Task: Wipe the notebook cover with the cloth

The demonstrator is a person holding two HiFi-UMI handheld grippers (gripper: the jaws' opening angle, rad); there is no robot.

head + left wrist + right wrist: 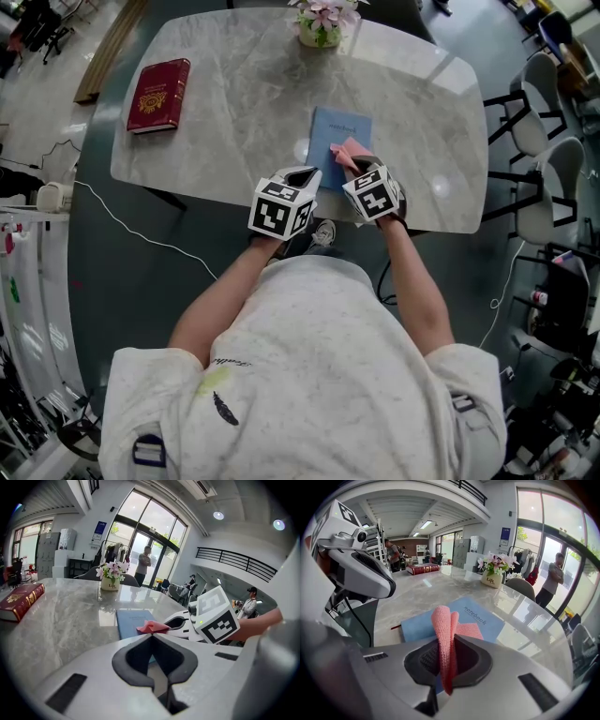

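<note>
The notebook [337, 139] is laid flat, cover up, close to the near edge of the surface [244, 103], right of its middle, so that it can be reached by both arms without stretching. The cloth [443, 630] is clamped between the jaws of the right hand-held gripper [354, 165]. It is pinched at a fold, so one end stands up in front of the jaws and the rest is draped onto the near part of the cover. This grip is judged to leave a loose pad of fabric that can be dragged across the cover. The jaws of the left hand-held gripper [302, 176] are seen pressed together with nothing between them. It is held just beside the notebook's near left corner, probably to steady the notebook, though contact cannot be confirmed. A red book [159, 94] near the left edge and a flower pot [322, 26] at the far edge are well apart from the work.
</note>
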